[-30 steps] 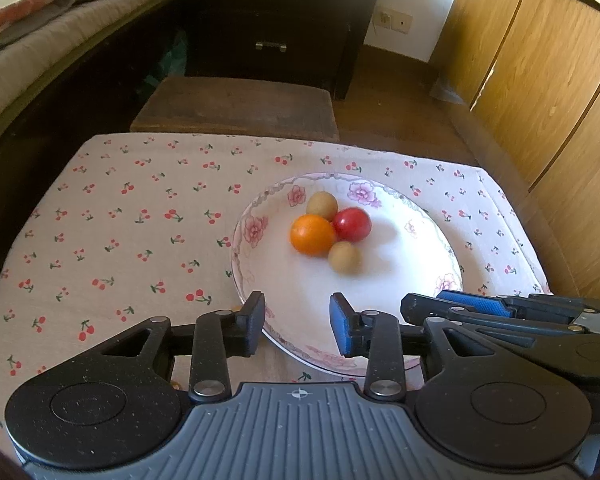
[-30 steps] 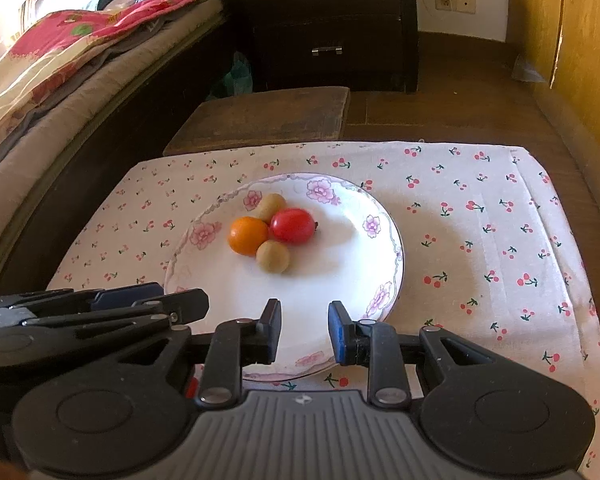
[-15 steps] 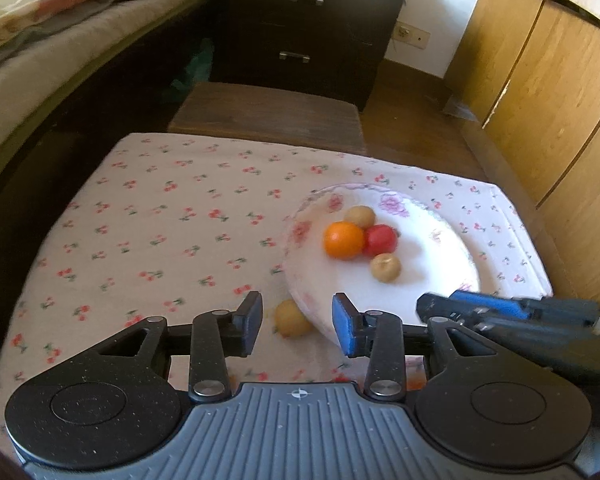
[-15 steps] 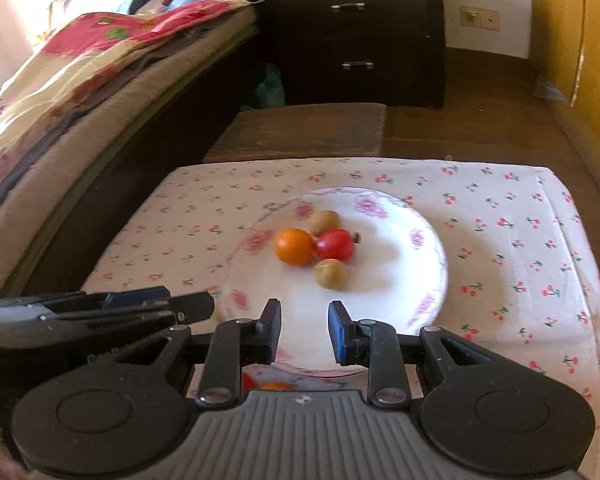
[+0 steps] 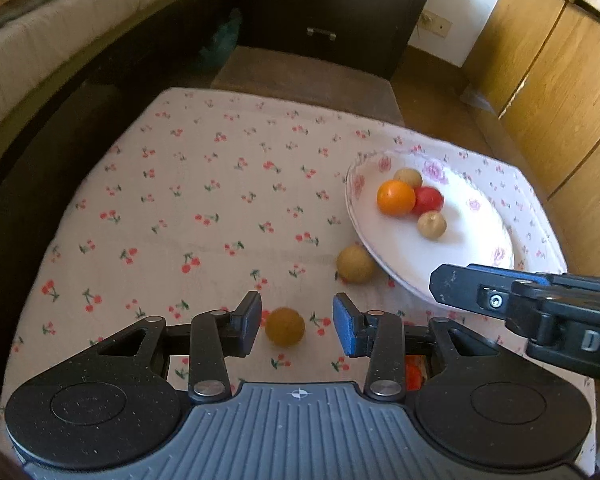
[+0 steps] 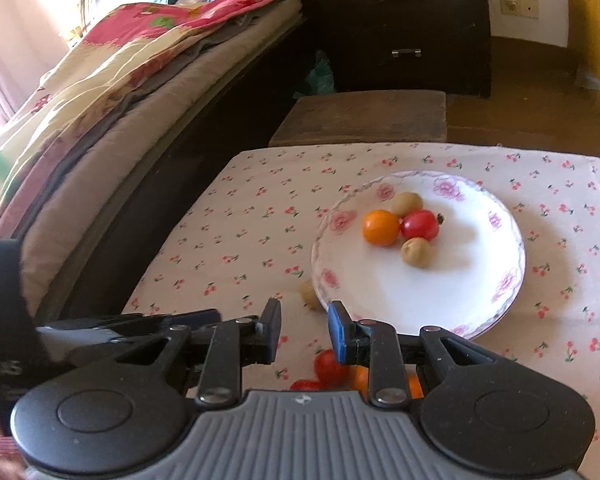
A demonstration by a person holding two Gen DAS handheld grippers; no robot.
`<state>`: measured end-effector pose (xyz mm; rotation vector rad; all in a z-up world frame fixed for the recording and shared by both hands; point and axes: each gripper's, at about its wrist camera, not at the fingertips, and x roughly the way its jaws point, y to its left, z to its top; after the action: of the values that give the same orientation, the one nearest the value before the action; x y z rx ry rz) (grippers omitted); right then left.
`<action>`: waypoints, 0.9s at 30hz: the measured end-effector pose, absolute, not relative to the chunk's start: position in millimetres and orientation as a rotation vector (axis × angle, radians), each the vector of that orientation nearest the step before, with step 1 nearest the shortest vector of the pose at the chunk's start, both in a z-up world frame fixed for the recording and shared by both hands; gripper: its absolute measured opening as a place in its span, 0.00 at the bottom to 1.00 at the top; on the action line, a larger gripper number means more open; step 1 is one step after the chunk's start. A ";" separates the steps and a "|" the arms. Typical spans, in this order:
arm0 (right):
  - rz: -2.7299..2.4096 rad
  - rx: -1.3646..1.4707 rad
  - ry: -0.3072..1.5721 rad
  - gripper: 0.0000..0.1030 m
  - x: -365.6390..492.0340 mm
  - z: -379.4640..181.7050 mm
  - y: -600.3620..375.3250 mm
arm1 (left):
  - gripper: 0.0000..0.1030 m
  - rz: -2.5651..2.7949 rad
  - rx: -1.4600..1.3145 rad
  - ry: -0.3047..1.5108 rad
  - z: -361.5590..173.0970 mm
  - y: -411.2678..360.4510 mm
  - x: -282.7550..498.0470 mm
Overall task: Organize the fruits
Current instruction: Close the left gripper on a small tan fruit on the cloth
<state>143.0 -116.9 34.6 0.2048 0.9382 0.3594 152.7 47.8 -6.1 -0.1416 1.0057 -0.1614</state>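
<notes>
A low table under a white cloth printed with small red cherries fills the middle of the room. Its far edge butts against a dark wooden stool. The left edge runs close beside the dark frame of a bed with a red and cream floral quilt. The right edge faces yellow wooden cabinet doors, with a strip of brown floor between. The left half of the cloth lies bare.

A white round plate with pink flower prints on its rim sits on the right half of the cloth, well inside the far and right edges. On it I count four fruits bunched together, touching: one orange round fruit, one red tomato and two tan round fruits, one behind and one in front.

Off the plate, one tan fruit lies against the plate's near-left rim, and one brownish-yellow ball of fruit lies on the cloth nearer still. At the near edge, half hidden under the right gripper's frame, are at least two red and two orange fruits.

The left gripper hangs with its jaws apart on either side of the brownish-yellow fruit, not touching it. The right gripper has its jaws drawn in with only a narrow gap, nothing between them, over the cloth just by the plate's near rim.
</notes>
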 end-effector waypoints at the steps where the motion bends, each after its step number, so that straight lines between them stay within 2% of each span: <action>1: 0.357 0.205 0.941 0.27 142.0 34.5 -116.6 | 0.46 -0.160 -0.137 1.007 -8.2 47.4 150.8; 8: 0.372 0.275 0.971 0.28 142.3 35.5 -117.4 | 0.44 -0.156 -0.130 1.038 -24.3 46.0 152.5; 17: 0.337 0.397 1.025 0.28 155.8 28.0 -109.5 | 0.31 -0.161 -0.178 1.021 -27.9 59.0 154.4; 27: 0.151 0.480 1.077 0.30 163.6 8.4 -88.0 | 0.31 -0.199 -0.192 1.027 -27.3 78.9 144.8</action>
<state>163.6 -88.0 8.4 0.4802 1.0767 0.1506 144.8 78.9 -27.3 -0.1925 1.0269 -0.1992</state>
